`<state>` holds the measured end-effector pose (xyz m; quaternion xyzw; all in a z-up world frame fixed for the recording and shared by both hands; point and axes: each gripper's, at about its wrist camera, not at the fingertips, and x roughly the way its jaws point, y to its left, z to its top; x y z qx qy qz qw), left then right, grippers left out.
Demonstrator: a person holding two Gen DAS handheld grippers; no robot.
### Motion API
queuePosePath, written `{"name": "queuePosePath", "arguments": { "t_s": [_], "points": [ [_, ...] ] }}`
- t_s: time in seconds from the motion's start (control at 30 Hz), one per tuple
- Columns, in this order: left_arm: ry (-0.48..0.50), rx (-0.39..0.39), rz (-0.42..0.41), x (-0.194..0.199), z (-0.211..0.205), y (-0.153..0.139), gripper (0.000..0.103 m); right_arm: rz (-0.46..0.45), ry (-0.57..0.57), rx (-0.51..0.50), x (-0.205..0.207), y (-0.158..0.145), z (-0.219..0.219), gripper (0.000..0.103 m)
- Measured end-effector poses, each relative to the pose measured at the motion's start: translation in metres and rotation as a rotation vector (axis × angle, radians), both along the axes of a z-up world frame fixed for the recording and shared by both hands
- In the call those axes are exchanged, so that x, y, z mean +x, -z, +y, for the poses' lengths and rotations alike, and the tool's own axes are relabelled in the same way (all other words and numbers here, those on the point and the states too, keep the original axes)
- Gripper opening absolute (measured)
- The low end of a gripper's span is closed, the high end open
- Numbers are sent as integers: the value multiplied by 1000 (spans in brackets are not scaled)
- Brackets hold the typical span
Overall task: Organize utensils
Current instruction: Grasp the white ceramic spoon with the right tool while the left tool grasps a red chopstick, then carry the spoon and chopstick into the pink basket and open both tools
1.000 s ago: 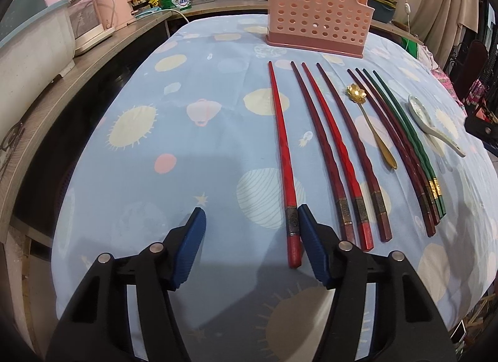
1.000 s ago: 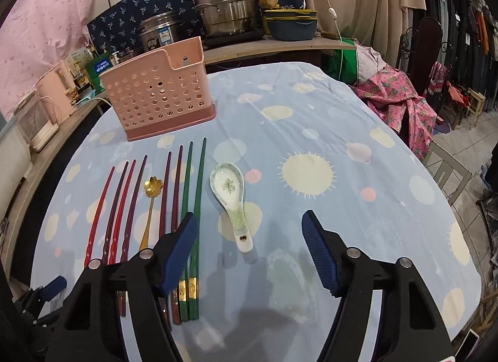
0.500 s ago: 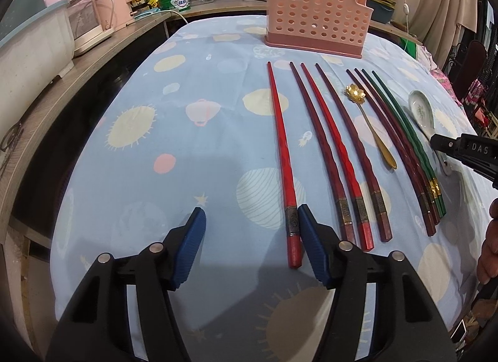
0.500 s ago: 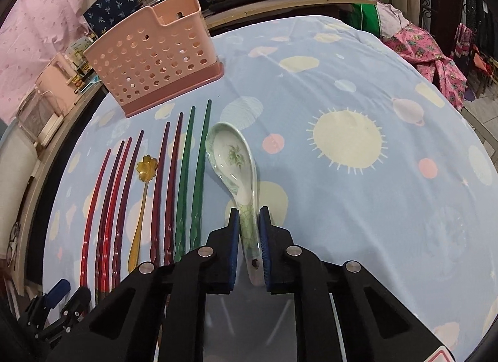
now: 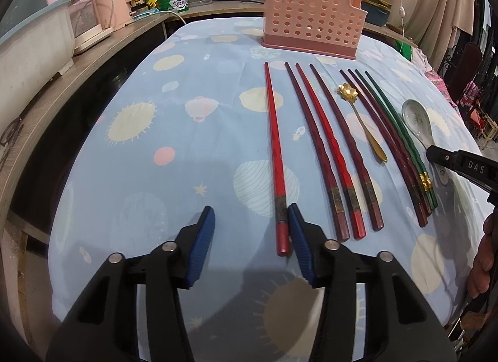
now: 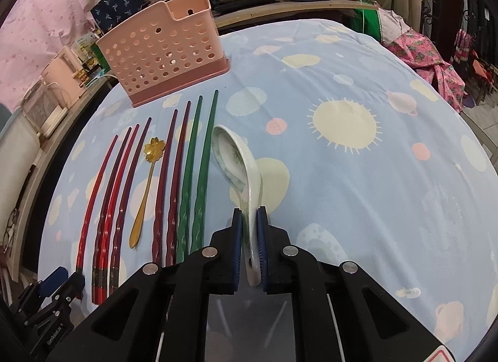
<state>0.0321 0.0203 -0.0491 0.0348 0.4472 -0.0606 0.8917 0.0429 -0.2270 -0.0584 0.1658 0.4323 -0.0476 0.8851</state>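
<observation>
Right gripper [image 6: 249, 234] dropped since earlier frame, pads clamped on ceramic spoon [image 6: 239, 169] handle; spoon on tablecloth [image 6: 358, 175], bowl toward pink caddy [image 6: 162, 51]. Left gripper [image 5: 250, 245] jaws just narrowed, not gripping red chopstick [image 5: 275, 156] between them.

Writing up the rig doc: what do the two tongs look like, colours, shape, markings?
Both match. The left tongs and right tongs have matte black angular plastic arms, silver round pivot bolts and ribbed blue pads. In the left view the right unit shows white "DAS" lettering on its side; in the right view the left unit carries small white text, too small to read. A red-and-white sticker corner shows on the right unit. No cables visible.
</observation>
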Motion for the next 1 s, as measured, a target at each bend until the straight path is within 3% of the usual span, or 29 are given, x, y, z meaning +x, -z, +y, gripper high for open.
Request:
{"name": "queuePosePath", "arguments": {
  "t_s": [0.1, 0.2, 0.37, 0.57, 1.0],
  "points": [
    [7, -4, 0, -4, -1, 0, 31, -2, 6, 6, -10, -3, -2, 9],
    [14, -14, -1, -7, -1, -1, 8, -10, 9, 7, -21, -7, -2, 9],
    [18, -80, 13, -10, 4, -10, 7, -38, 16, 8, -38, -23, -6, 7],
    [8, -113, -41, -13, 10, -41, 7, -78, 25, -3, -52, -45, -11, 7],
    [-14, -190, -242, 30, 24, -146, 7, -170, 7, -63, -31, -91, -13, 6]
  ]
}}
